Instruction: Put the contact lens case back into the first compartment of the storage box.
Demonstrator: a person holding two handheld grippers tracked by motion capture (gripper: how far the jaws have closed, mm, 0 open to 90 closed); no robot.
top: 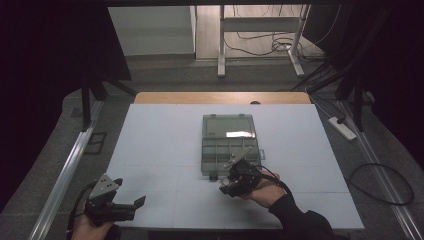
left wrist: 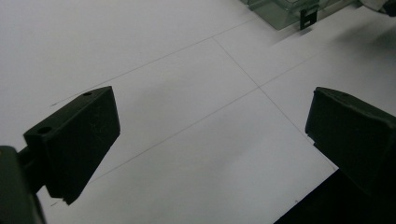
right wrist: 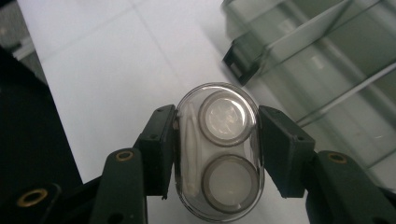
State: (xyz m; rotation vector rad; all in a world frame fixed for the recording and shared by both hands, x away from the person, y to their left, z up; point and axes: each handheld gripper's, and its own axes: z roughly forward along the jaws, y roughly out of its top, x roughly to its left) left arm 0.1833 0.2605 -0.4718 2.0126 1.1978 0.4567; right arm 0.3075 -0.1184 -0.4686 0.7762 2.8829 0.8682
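A clear oval case [right wrist: 218, 151] with two round wells and a white stick inside is clamped between the jaws of my right gripper [right wrist: 217, 151], held just above the white table near the front left corner of the organizer box. In the high view my right gripper [top: 231, 184] sits at the near edge of the open clear organizer box [top: 229, 143], whose lid lies flat behind it. My left gripper [top: 134, 204] rests at the table's front left, jaws wide apart with nothing between them; its pads [left wrist: 79, 140] frame bare table.
The white table top [top: 165, 145] has free room left and right of the box. The box's black latch [left wrist: 308, 17] shows at the far right of the left gripper view. Cables and a power strip [top: 342, 128] lie on the floor beyond.
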